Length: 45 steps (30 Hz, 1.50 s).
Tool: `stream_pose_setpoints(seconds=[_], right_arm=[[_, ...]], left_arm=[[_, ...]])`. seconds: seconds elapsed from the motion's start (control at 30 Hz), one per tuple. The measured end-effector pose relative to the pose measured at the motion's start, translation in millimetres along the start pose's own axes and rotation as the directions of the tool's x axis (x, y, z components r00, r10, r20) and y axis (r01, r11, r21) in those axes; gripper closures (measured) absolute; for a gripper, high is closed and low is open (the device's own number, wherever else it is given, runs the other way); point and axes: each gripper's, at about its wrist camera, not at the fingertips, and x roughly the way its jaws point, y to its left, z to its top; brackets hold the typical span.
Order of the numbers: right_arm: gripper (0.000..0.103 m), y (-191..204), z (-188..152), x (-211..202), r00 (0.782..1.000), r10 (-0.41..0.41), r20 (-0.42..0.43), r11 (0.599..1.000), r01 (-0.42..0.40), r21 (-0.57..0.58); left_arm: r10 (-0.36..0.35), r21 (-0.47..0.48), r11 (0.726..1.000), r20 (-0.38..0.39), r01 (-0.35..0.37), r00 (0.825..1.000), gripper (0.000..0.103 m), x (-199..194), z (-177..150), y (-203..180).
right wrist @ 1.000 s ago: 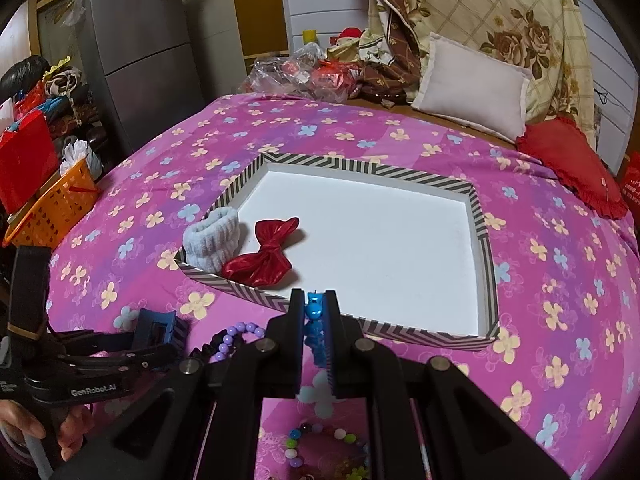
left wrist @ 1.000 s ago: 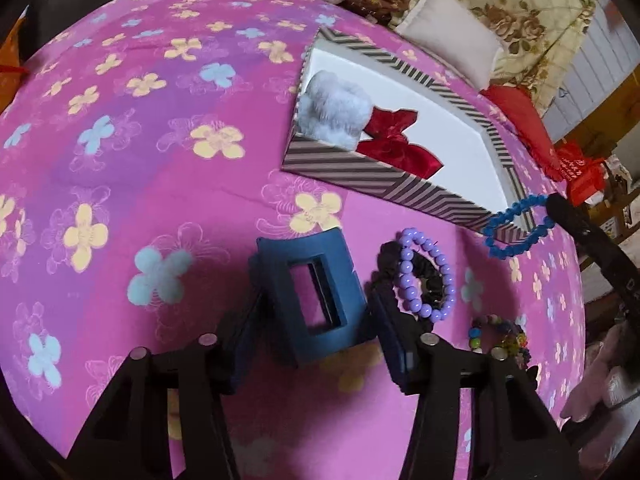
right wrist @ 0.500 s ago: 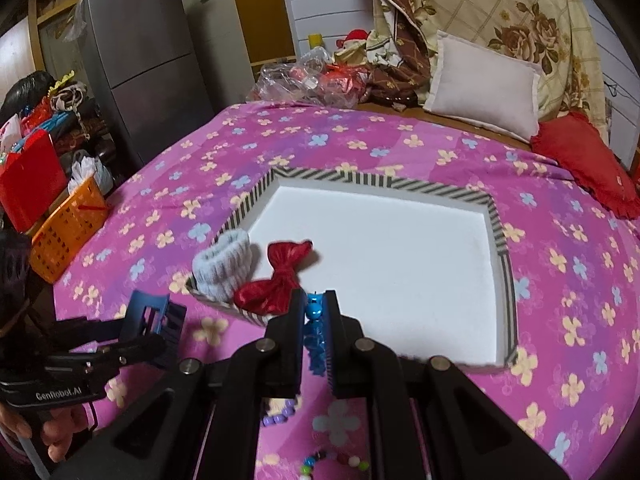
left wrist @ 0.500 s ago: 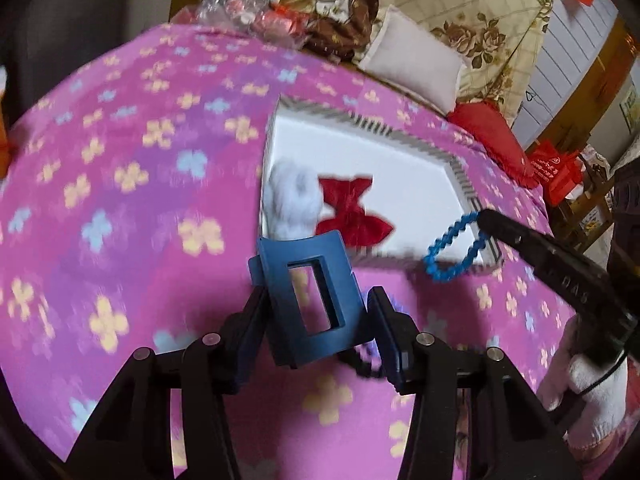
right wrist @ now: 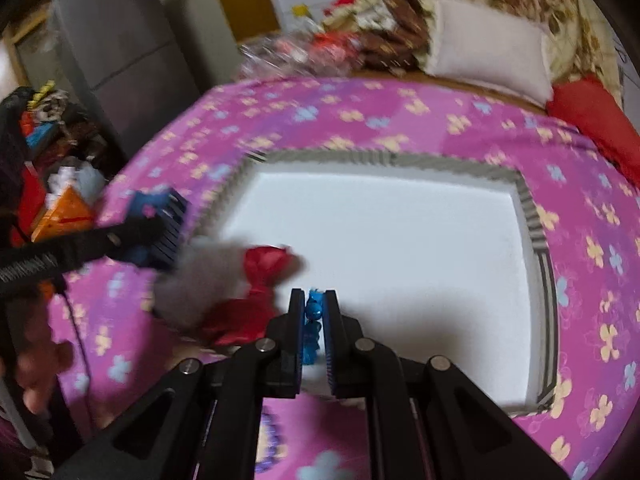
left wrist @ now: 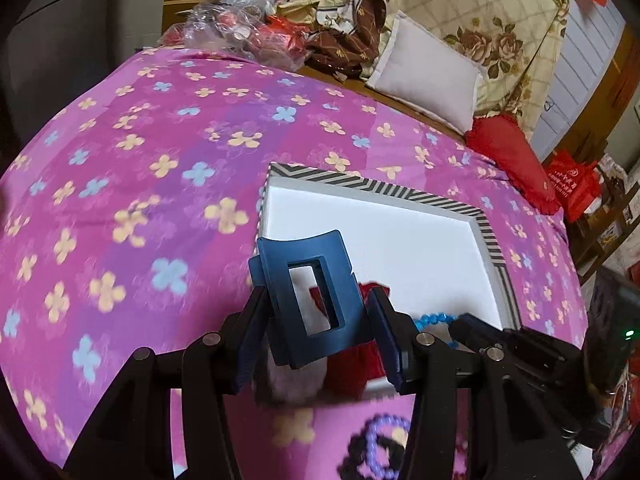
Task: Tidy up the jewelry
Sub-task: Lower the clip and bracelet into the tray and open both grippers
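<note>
My left gripper (left wrist: pixel 320 312) is shut on a dark blue hair claw clip (left wrist: pixel 312 288) and holds it in the air at the near left corner of the striped white tray (left wrist: pixel 376 190). The clip also shows in the right wrist view (right wrist: pixel 156 220). My right gripper (right wrist: pixel 314 320) is shut on a blue bead bracelet (right wrist: pixel 313 326), above the tray's (right wrist: pixel 538 224) near edge. In the tray lie a red bow (right wrist: pixel 264 268) and a grey fluffy scrunchie (right wrist: pixel 200 280). A purple bead bracelet (left wrist: pixel 380 440) lies on the bedspread in front of the tray.
The tray sits on a pink flowered bedspread (left wrist: pixel 140 160). A white pillow (left wrist: pixel 428 72) and a red cushion (left wrist: pixel 508 156) lie at the bed's far side. Plastic bags (left wrist: pixel 248 32) are piled at the back. A grey fridge (right wrist: pixel 108 40) and clutter stand to the left.
Both grippers have risen and moved forward toward the tray with their loads. The left one lifted the clip off the bedspread; the right one now holds the blue bracelet over the tray's near edge.
</note>
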Motion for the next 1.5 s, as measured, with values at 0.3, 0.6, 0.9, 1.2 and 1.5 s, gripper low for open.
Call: stream_pose_setpoints(seconds=[0.3, 0.6, 0.9, 1.2, 1.5], right_arm=[[0.093, -24, -8, 25, 0.999, -0.001, -0.053, 0.999, 0.003, 0.036], [0.052, -29, -15, 18, 0.998, 0.050, -0.040, 0.993, -0.046, 0.104], [0.048, -22, -20, -7, 0.998, 0.064, -0.001, 0.994, -0.063, 0.089], [0.044, -12, -40, -30, 0.998, 0.056, 0.013, 0.995, -0.057, 0.082], [0.042, 2, -74, -65, 0.999, 0.030, 0.038, 0.997, -0.032, 0.071]], left_arm=[[-0.004, -0.036, 0.999, -0.094, 0.001, 0.996, 0.051, 56, 20, 5], [-0.006, -0.022, 1.000, -0.101, 0.004, 0.995, 0.053, 73, 28, 4], [-0.006, -0.035, 0.999, -0.120, 0.001, 0.993, 0.049, 75, 27, 11], [0.024, 0.024, 0.999, -0.039, -0.023, 0.999, 0.045, 27, 6, 1], [0.062, 0.138, 0.988, 0.039, -0.067, 0.997, 0.045, -25, -43, -24]])
